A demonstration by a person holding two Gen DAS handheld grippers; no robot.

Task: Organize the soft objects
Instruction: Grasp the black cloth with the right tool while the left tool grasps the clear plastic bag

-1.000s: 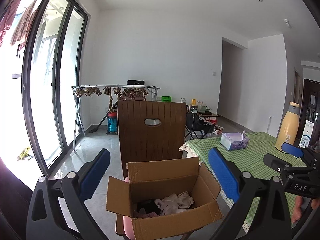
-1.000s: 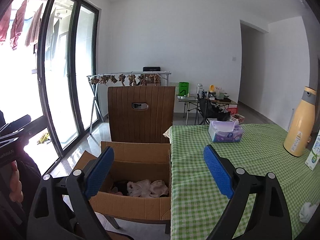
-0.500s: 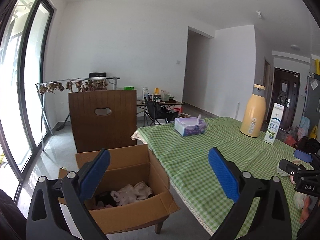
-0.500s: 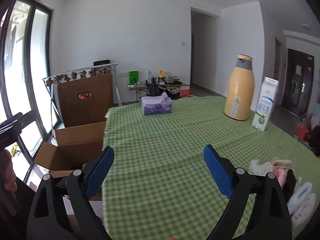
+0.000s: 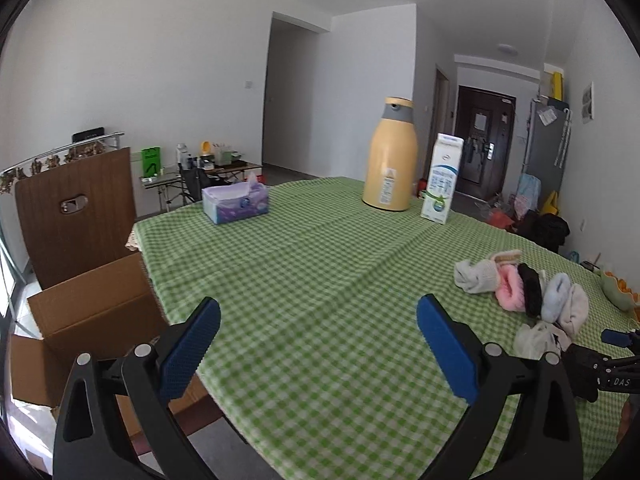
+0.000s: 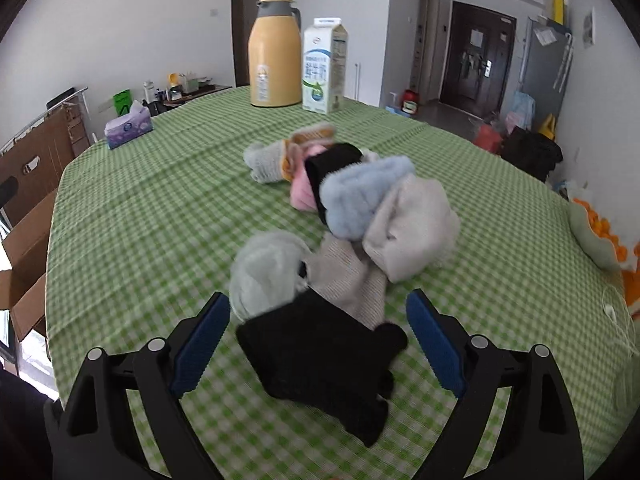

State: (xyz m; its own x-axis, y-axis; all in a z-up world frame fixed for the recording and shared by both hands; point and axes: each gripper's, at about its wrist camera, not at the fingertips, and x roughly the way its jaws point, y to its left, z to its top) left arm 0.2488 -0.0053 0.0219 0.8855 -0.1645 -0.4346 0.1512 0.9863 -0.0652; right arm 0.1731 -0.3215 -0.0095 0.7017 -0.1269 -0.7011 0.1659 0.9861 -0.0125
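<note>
moved: both views have swung off the cardboard box (image 5: 84,320) and onto the table; the sock pile, at the frame edge half a second back, now fills the right wrist view.
right gripper (image 6: 318,334): jaws spread, just been closing a little; black sock (image 6: 320,364) lies between the blue ribbed pads, neither pad touching it.
left gripper (image 5: 318,346): jaws spread wide, only bare tablecloth between the pads, nothing held.
black sock: matte knit, flat and folded, nearest piece of the pile, motion-blurred.
sock pile (image 6: 360,200): on the table ahead of the right gripper. Pale grey-green fuzzy round one and a beige ribbed one touch the black sock; behind them an off-white plush lump, light-blue fluffy roll, black band, pink fleecy piece, grey knit with tan cuff.
tablecloth (image 5: 320,264): green-and-white gingham, soft creases, lace trim at the far-left corner.
cardboard box: brown corrugated, flaps open, below the table's left edge, in front of a dark ribbed wooden chair back (image 5: 76,208). Contents not visible now.
far end of table: yellow thermos (image 6: 274,50) with grey cap, glossy; gable-top milk carton (image 6: 324,66) just beside it; purple tissue box (image 5: 235,203) well apart to the left.
right table edge: green scalloped bowl (image 6: 592,236) holding orange pieces.
</note>
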